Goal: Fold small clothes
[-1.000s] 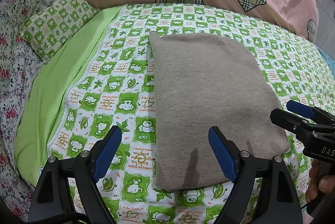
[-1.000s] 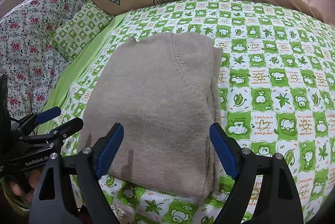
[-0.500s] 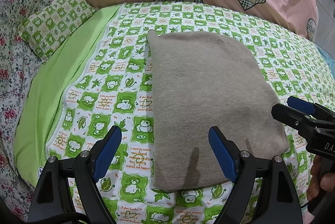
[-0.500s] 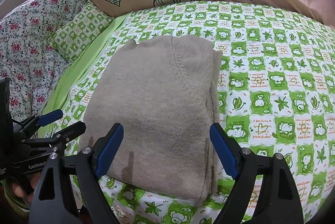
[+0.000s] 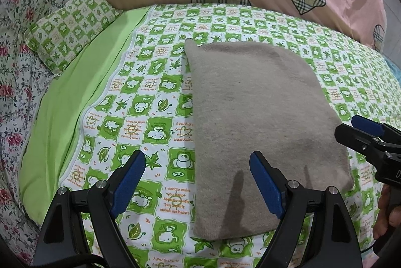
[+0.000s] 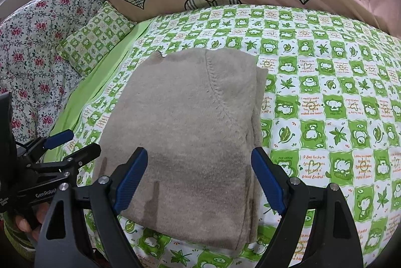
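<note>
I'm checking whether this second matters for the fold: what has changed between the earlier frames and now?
Very little. Both cameras show a slight shift of view, so the hands drifted a bit. The left gripper and right gripper stayed open, holding nothing. The folded beige sweater lies as before on the green checked bedsheet.

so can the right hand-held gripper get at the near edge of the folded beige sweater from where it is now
Probably yes. The right hand-held gripper is open and hovers just above the folded beige sweater, whose near edge lies bare on the green checked bedsheet. The left hand-held gripper sits off to the side.

bright, even light | sharp focus | fisheye edges bent, dark corners
</note>
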Motion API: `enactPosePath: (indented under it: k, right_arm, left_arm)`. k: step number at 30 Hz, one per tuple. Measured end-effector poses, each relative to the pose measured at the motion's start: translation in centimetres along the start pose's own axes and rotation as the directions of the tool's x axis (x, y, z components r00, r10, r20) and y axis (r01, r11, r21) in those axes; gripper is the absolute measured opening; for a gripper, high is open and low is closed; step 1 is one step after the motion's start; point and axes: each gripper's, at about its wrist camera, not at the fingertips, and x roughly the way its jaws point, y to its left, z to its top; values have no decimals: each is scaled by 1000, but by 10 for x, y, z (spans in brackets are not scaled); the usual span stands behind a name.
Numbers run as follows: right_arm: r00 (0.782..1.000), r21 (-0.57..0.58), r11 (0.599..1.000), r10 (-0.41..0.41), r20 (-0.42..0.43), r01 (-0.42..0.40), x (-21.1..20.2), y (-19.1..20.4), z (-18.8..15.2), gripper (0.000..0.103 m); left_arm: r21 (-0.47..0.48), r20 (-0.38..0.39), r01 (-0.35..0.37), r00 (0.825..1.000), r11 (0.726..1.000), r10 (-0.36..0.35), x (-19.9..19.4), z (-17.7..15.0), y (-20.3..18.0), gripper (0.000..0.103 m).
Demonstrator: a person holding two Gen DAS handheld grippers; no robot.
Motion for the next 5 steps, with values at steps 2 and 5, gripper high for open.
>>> enactPosePath:
  k: [2, 5]
  right_arm:
    - [1000, 2, 1000, 2, -2, -2, 2, -2, 2, 85]
    - [1000, 2, 1000, 6, 1, -6, 4, -3, 2, 85]
  left_arm:
    - [-2, -4, 3, 1000, 1000, -3, 1, 0, 1, 85]
    - [9, -5, 3, 1000, 1000, -3, 2, -1, -1, 85]
